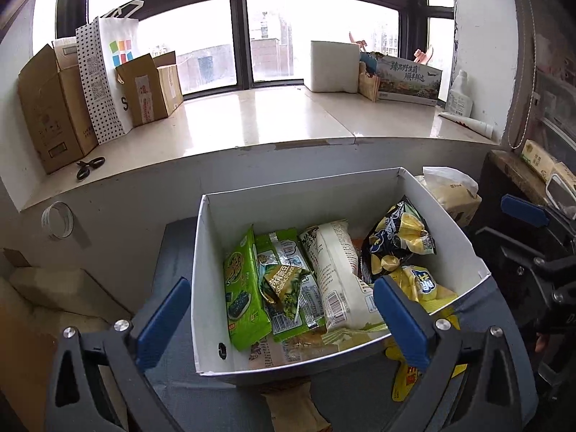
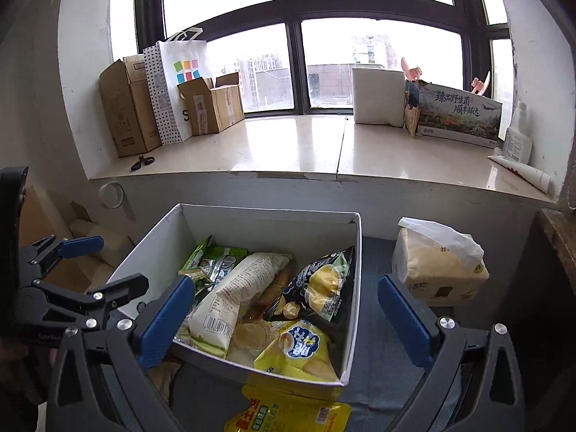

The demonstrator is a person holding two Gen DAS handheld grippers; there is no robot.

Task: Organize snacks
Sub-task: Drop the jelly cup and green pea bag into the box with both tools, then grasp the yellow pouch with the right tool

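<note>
A white open box [image 1: 288, 194] [image 2: 356, 280] stands on a grey cloth surface and holds several snack packs: a green seaweed pack [image 1: 243, 295], a white pack [image 1: 336, 273] [image 2: 234, 295], a black chip bag [image 1: 399, 241] [image 2: 320, 284] and a yellow chip bag [image 1: 428, 284] [image 2: 298, 352]. A yellow packet [image 2: 288, 414] [image 1: 406, 378] lies outside the box at its near wall. My left gripper [image 1: 284, 320] is open and empty, straddling the box's near left part. My right gripper [image 2: 284, 320] is open and empty over the box's near right corner.
A tissue pack [image 2: 439, 270] sits right of the box. The windowsill behind holds cardboard boxes [image 1: 46, 115], a dotted paper bag [image 1: 104, 79], scissors [image 1: 90, 167], a white block [image 1: 334, 66] and a printed carton [image 1: 410, 79]. A dark cabinet [image 1: 511, 180] stands at right.
</note>
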